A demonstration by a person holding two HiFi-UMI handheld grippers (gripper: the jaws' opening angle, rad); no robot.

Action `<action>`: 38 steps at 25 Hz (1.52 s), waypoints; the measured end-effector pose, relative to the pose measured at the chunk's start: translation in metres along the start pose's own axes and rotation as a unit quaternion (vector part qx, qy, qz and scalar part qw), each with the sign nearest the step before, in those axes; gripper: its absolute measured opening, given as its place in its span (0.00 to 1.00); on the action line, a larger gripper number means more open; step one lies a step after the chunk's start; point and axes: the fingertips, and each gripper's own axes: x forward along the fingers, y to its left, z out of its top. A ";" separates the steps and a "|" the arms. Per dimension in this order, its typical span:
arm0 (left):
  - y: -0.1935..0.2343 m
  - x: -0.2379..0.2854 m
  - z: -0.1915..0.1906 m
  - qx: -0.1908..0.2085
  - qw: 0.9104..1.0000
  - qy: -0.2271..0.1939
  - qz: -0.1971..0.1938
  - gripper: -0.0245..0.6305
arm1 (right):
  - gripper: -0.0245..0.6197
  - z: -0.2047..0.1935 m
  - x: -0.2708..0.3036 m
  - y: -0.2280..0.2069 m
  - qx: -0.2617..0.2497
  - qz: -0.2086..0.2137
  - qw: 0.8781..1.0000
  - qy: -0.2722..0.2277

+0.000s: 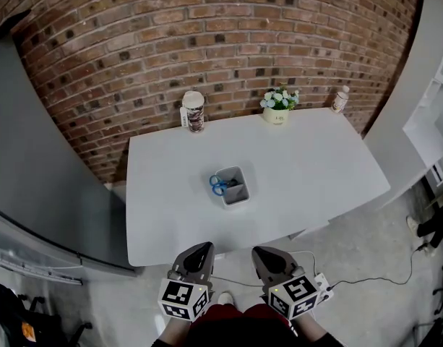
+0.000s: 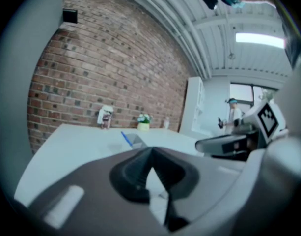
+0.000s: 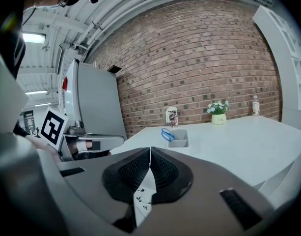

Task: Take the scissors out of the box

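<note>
A small grey box [image 1: 233,186] sits near the middle of the white table [image 1: 315,172]. Blue-handled scissors [image 1: 218,184] stand in it, handles over its left rim. The box [image 3: 179,138] and scissors [image 3: 166,134] also show in the right gripper view, and far off in the left gripper view as the box [image 2: 136,141] with the blue scissors [image 2: 126,138]. My left gripper [image 1: 202,249] and right gripper [image 1: 261,254] hover side by side below the table's near edge, well short of the box. Both are shut with nothing between the jaws.
Along the table's far edge stand a patterned canister [image 1: 194,111], a small flower pot [image 1: 277,107] and a little bottle [image 1: 340,100], all against a brick wall. A grey cabinet [image 1: 33,179] flanks the left, white shelving [image 1: 431,107] the right. A cable [image 1: 380,277] lies on the floor.
</note>
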 end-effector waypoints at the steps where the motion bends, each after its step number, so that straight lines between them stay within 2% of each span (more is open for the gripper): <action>1: 0.003 0.001 0.000 -0.001 1.000 0.001 0.001 0.04 | 0.05 0.000 0.002 -0.001 -0.001 -0.002 1.000 -0.005; 11: 0.021 0.022 0.000 -0.010 1.000 0.012 0.017 0.05 | 0.05 0.000 0.015 -0.018 0.005 -0.002 1.000 0.010; 20: 0.036 0.056 0.011 -0.020 0.999 0.019 0.048 0.13 | 0.05 0.024 0.045 -0.053 -0.008 0.021 1.000 -0.002; 29: 0.055 0.099 0.013 -0.038 0.995 0.035 0.082 0.22 | 0.05 0.031 0.064 -0.090 -0.005 0.036 0.999 0.014; 38: 0.075 0.135 0.005 -0.090 0.988 0.050 0.112 0.26 | 0.05 0.035 0.083 -0.121 0.001 0.050 0.998 0.028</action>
